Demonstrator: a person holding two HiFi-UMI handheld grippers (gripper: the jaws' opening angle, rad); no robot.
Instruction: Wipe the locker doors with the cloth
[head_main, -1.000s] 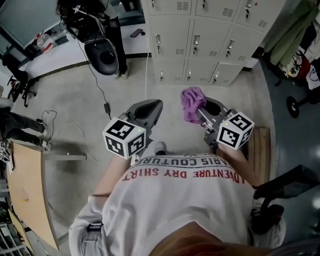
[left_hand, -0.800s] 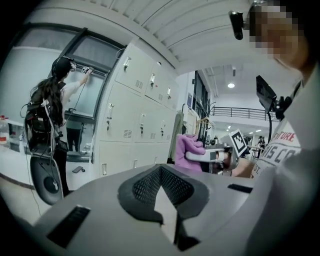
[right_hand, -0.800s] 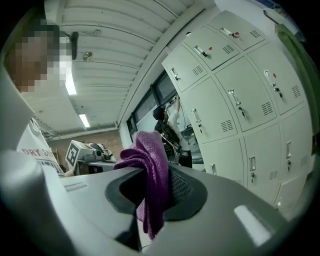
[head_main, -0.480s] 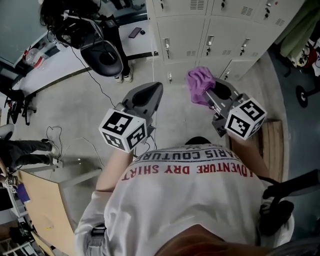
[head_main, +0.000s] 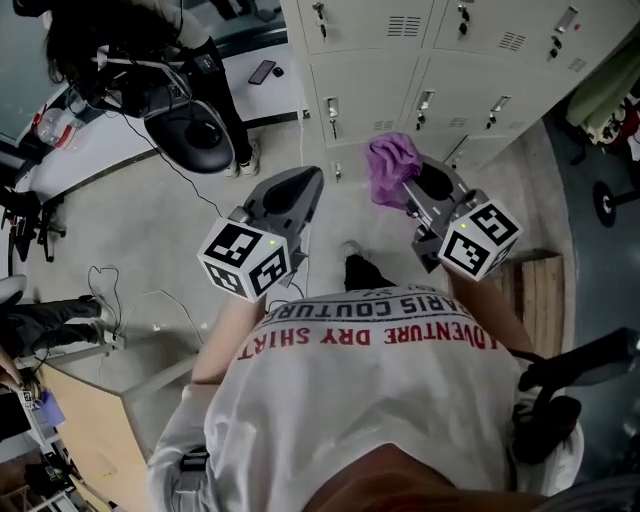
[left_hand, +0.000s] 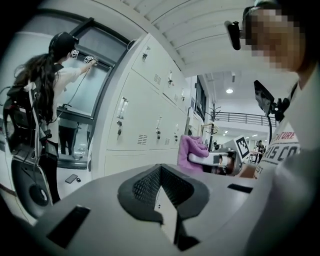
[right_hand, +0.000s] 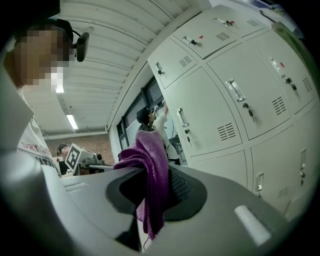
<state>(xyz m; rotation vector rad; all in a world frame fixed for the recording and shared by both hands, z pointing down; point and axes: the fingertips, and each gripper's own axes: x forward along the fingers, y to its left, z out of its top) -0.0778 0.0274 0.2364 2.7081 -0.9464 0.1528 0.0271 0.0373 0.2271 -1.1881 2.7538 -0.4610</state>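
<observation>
- Pinching a purple cloth (right_hand: 150, 170) between its jaws, the right gripper (head_main: 412, 190) holds it up in front of the locker doors (head_main: 372, 85), near them but not touching
- Most of the fabric bunches above the jaw tips and a short tail hangs below them
- The left gripper (head_main: 308, 180) has its jaws pressed together with nothing between them; it is held beside the right one, apart from the lockers
- The cloth looks like a soft, light knit, so it should fold and drape rather than hold a shape; the bunch past the tips is likely to serve as the wiping pad
- It is gripped across a fold, which seems the right place, though the drag of rubbing on a door could tug a shallow bite loose
- The doors look like smooth, stiff painted metal, so the cloth should slide easily; the handles (head_main: 332, 108), locks and vent slots stand proud and could snag the knit
- Fabric covers the inner faces of the right jaws, so how deep the cloth sits between them cannot be made out
- The upper lockers are cut off at the top of the head view, and part of the bottom row hides behind the right gripper and the cloth
- Whether the doors carry any dirt is too fine to tell
- A second person (left_hand: 50, 85) reaches up at the window beside the lockers; what they hold is too small to read
</observation>
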